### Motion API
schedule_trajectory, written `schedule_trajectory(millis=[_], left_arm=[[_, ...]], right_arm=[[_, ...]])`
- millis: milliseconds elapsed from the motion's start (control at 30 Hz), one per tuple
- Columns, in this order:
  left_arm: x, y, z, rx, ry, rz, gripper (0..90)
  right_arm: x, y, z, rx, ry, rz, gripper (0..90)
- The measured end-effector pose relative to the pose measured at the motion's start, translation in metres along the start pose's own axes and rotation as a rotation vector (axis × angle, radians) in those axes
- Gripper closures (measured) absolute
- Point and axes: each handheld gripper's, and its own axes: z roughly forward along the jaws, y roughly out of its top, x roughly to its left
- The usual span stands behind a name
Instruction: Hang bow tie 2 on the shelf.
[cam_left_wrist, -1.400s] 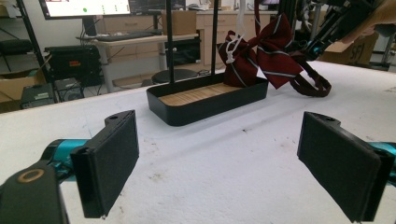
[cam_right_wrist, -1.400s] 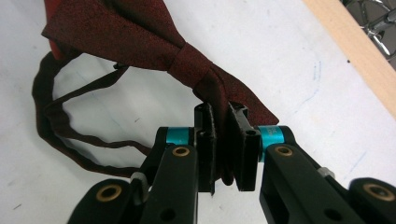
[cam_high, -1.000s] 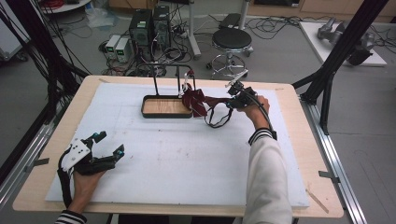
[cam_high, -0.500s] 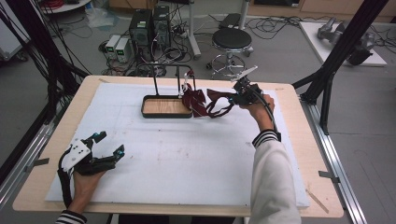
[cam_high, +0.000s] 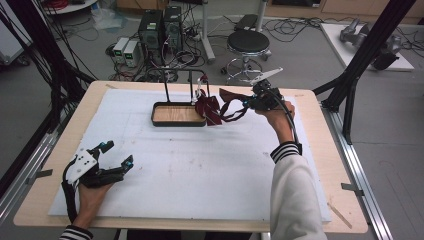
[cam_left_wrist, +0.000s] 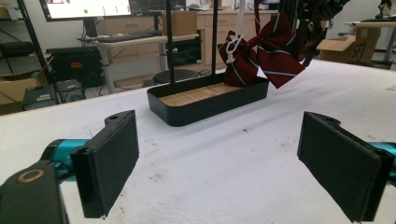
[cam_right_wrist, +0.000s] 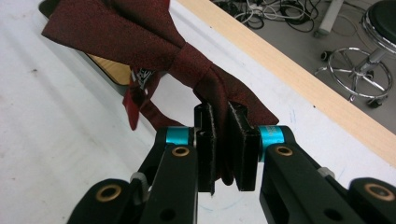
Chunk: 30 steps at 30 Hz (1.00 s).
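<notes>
Gripping dark red bow tie: right gripper | left gripper jaws wide | striped bow beside, on black stand

Two bow ties, one tray, two grippers, one stool, two computer towers, upper frame.
</notes>
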Motion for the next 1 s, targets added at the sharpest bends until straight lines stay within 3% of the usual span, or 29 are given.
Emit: schedule_trajectory(millis=[300, 700, 1000], left_arm=[[0.000, 0.000, 0.000, 0.000, 0.001, 0.003, 13.0], [0.000, 0.000, 0.000, -0.001, 0.001, 0.002, 13.0], [0.000, 0.000, 0.000, -0.002, 0.002, -0.001, 13.0]], right_arm=[[0.013, 0.009, -0.011, -0.093, 0.051, 0.035, 82.1], [0.027, 0.017, -0.021, -0.154, 0.098, 0.061, 82.1], [0.036, 0.021, -0.025, -0.204, 0.154, 0.107, 82.1]])
